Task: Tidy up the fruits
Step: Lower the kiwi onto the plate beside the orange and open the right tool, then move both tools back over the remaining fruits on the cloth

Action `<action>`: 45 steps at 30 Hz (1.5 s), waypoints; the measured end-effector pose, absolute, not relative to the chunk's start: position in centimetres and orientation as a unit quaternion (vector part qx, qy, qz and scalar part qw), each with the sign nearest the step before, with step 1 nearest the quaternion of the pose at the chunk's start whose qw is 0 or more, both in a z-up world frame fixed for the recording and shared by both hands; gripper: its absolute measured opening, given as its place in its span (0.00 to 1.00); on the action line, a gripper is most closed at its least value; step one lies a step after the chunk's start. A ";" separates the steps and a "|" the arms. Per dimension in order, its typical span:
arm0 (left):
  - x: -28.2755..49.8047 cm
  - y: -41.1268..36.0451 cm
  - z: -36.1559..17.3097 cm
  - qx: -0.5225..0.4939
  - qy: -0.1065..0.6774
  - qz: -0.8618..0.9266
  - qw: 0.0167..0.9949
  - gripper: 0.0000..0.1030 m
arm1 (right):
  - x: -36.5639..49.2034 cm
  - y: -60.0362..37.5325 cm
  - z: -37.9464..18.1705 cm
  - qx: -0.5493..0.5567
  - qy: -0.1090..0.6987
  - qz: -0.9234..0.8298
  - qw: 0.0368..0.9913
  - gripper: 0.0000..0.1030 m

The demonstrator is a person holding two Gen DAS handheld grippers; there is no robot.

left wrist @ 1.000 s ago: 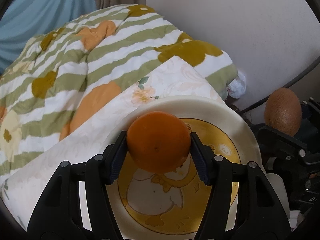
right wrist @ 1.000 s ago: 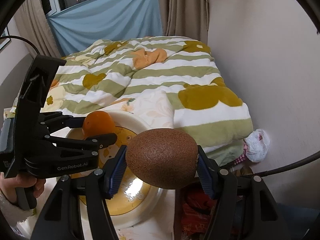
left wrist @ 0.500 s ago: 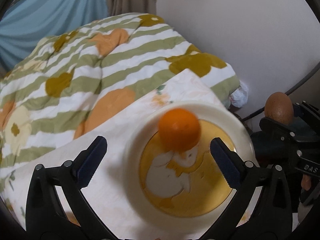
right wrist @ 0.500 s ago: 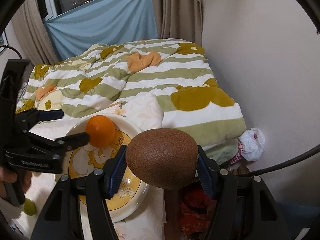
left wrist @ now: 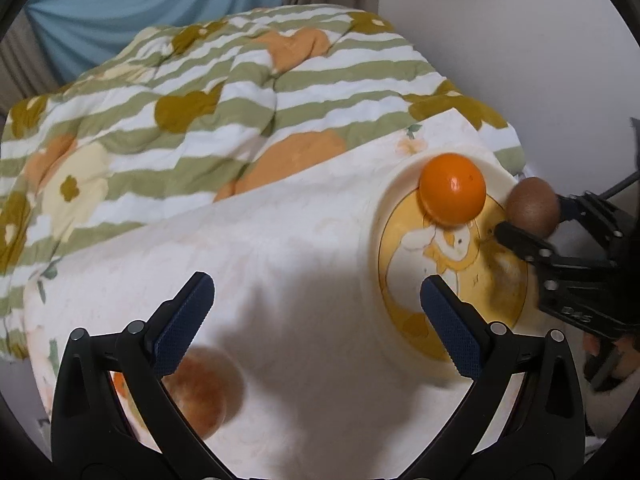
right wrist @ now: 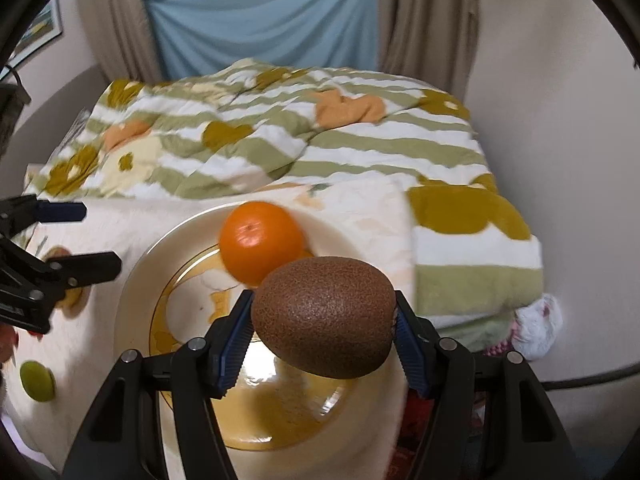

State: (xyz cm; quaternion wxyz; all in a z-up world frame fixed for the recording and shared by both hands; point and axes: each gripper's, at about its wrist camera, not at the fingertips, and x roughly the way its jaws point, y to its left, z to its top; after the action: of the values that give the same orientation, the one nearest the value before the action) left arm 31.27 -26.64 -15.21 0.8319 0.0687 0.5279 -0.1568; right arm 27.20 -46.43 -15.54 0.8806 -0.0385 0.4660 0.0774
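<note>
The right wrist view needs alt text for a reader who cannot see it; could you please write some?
The right gripper holds a brown kiwi above a cream plate with a yellow cartoon centre, where an orange already sits. The plate rests on a white floral cloth beside a green-striped quilt. At left, the left gripper is open and empty.

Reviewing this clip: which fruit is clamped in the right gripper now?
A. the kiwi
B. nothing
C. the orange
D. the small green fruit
A. The right gripper has its blue pads pressed on both ends of the brown kiwi, held above the plate; the orange lies loose on the plate.
</note>
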 end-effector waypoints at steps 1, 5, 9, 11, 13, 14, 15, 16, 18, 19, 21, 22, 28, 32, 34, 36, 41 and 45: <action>31.1 -26.3 -15.1 0.067 0.529 -0.152 0.832 1.00 | 27.2 -46.1 -15.9 -0.048 0.467 0.079 0.879 0.59; 30.7 -25.4 -14.9 0.056 0.535 -0.146 0.830 1.00 | 27.4 -45.5 -16.9 -0.066 0.471 0.075 0.876 0.59; 30.2 -25.0 -14.8 0.045 0.536 -0.147 0.830 1.00 | 27.4 -45.3 -17.4 -0.088 0.470 0.063 0.876 0.59; 30.1 -24.9 -14.7 0.042 0.536 -0.147 0.830 1.00 | 27.6 -45.5 -17.5 -0.083 0.472 0.066 0.875 0.59; 29.9 -25.0 -14.7 0.043 0.537 -0.142 0.830 1.00 | 27.6 -45.4 -17.6 -0.085 0.472 0.068 0.875 0.59; 29.8 -25.0 -14.7 0.044 0.538 -0.140 0.830 1.00 | 27.6 -45.3 -17.7 -0.090 0.472 0.067 0.875 0.60; 29.7 -25.1 -14.7 0.042 0.540 -0.138 0.829 1.00 | 27.5 -45.1 -17.6 -0.094 0.470 0.067 0.875 0.60; 29.5 -25.0 -14.7 0.038 0.541 -0.137 0.829 1.00 | 27.4 -45.1 -17.5 -0.098 0.463 0.066 0.879 0.61; 29.2 -24.8 -14.6 0.031 0.542 -0.134 0.829 1.00 | 27.2 -44.9 -17.1 -0.102 0.451 0.067 0.884 0.77; 28.9 -24.6 -14.5 0.027 0.541 -0.133 0.830 1.00 | 27.1 -44.9 -16.8 -0.101 0.446 0.071 0.886 0.84; 28.3 -24.4 -14.0 0.023 0.535 -0.125 0.835 1.00 | 26.9 -45.1 -16.4 -0.095 0.440 0.072 0.890 0.96; 28.0 -24.3 -13.8 0.024 0.532 -0.119 0.838 1.00 | 26.9 -45.2 -16.2 -0.092 0.439 0.072 0.891 0.98; 26.3 -23.3 -12.0 0.029 0.516 -0.091 0.851 1.00 | 26.0 -45.8 -15.0 -0.080 0.442 0.078 0.890 0.99; 24.6 -21.9 -10.2 0.012 0.503 -0.086 0.860 1.00 | 25.0 -45.5 -13.1 -0.084 0.441 0.076 0.890 0.99; 23.7 -21.0 -9.3 0.005 0.496 -0.080 0.864 1.00 | 24.5 -45.0 -12.0 -0.083 0.447 0.078 0.887 0.99; 22.6 -19.8 -8.3 0.003 0.487 -0.071 0.870 1.00 | 23.9 -44.3 -10.9 -0.081 0.446 0.076 0.888 0.99; 18.9 -15.2 -5.7 -0.010 0.459 -0.045 0.887 1.00 | 21.8 -41.6 -7.9 -0.073 0.433 0.080 0.895 0.99; 16.2 -10.9 -4.5 -0.020 0.444 -0.022 0.895 1.00 | 20.1 -38.5 -6.0 -0.055 0.425 0.093 0.899 0.99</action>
State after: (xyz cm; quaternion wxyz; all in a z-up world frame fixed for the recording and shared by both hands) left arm 16.20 -10.86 -4.47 0.8955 -0.0202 0.4441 -0.0219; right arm 20.08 -38.48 -6.03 0.8988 -0.0554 0.4247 0.0932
